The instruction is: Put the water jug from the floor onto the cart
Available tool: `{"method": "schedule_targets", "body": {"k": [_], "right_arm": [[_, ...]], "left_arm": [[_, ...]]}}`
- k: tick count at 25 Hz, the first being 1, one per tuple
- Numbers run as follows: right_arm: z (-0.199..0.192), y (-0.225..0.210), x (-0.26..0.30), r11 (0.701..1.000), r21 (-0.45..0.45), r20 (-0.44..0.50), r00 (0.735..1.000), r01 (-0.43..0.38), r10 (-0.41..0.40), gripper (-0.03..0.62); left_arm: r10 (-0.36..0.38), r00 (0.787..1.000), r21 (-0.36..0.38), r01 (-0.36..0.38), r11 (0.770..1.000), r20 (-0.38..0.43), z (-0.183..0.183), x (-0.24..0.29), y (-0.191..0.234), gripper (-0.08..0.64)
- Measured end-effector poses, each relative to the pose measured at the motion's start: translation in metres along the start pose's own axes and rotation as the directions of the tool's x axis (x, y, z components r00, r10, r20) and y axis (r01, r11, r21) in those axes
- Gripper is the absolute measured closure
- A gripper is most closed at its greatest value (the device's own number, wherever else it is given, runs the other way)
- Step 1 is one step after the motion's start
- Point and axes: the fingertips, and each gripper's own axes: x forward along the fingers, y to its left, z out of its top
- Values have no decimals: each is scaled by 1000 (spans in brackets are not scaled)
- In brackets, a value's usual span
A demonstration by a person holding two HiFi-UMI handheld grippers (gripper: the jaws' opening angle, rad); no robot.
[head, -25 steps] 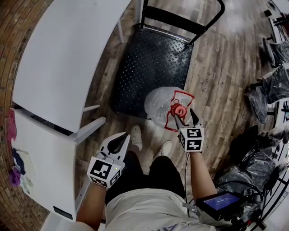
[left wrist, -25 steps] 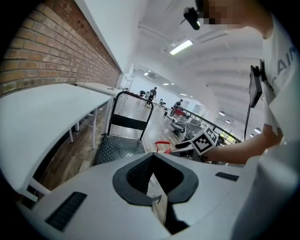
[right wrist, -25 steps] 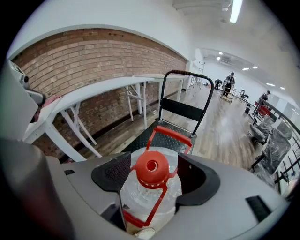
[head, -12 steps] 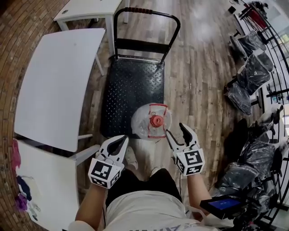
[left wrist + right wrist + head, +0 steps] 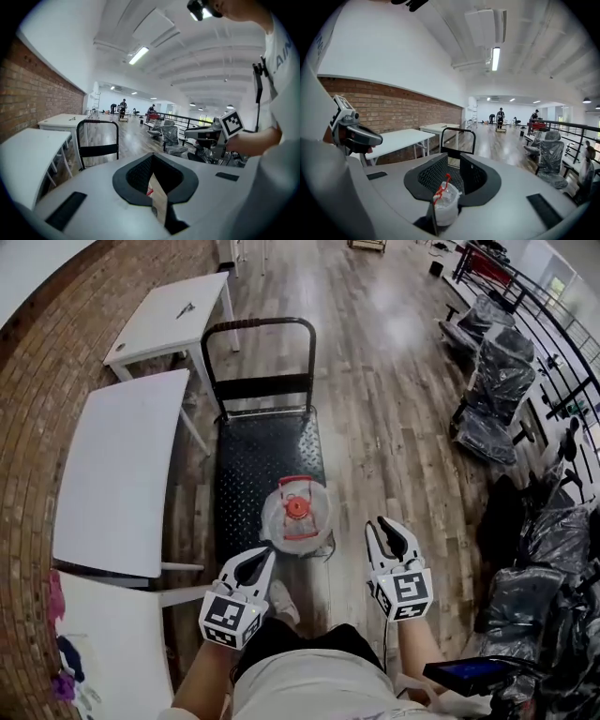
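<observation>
The clear water jug, with a red cap and red handle, stands upright on the near right corner of the black cart deck. My right gripper hangs to the right of the jug and nearer to me, well apart from it. Its jaws are closing with nothing between them; in the right gripper view the jug shows far below through the gap. My left gripper is just in front of the jug, shut and empty. A thin strip of floor shows between its jaws in the left gripper view.
The cart's black push handle stands at its far end. White tables line the brick wall on the left. Plastic-wrapped chairs and a railing stand at the right. My shoe is just behind the cart.
The right gripper has come away from the jug's red handle and its jaws have narrowed. Both grippers have risen and drawn back, and the head view has pulled up from the floor.
</observation>
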Motion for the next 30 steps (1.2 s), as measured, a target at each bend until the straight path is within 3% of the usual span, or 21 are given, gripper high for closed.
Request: {"method": "schedule_targets", "body": {"k": [2, 4, 9, 15, 20, 26, 30], "right_arm": [[-11, -19, -28, 999, 15, 7, 999, 32, -32, 530], [-20, -35, -59, 998, 27, 16, 998, 61, -62, 563], [-38, -59, -124, 992, 32, 1, 993, 120, -121, 586], [-51, -70, -171, 984, 81, 1, 987, 159, -159, 588], [-29, -64, -196, 985, 44, 43, 985, 165, -167, 588], [9, -37, -190, 983, 12, 98, 978, 183, -183, 588], [30, 6, -177, 988, -12, 115, 981, 156, -154, 588]], "left_arm": [[-3, 1000, 97, 3, 995, -5, 2, 4, -33, 560], [-36, 999, 137, 35, 990, 4, 5, 6, -72, 560], [-66, 996, 93, 61, 994, 52, 5, -10, -126, 560], [-33, 996, 76, 27, 997, 85, 15, -40, -144, 560], [-31, 993, 82, 22, 996, 112, 28, -57, -155, 560], [-59, 988, 120, 42, 992, 140, 36, -74, -137, 559], [-32, 985, 124, 10, 992, 172, 50, -99, -105, 560]]}}
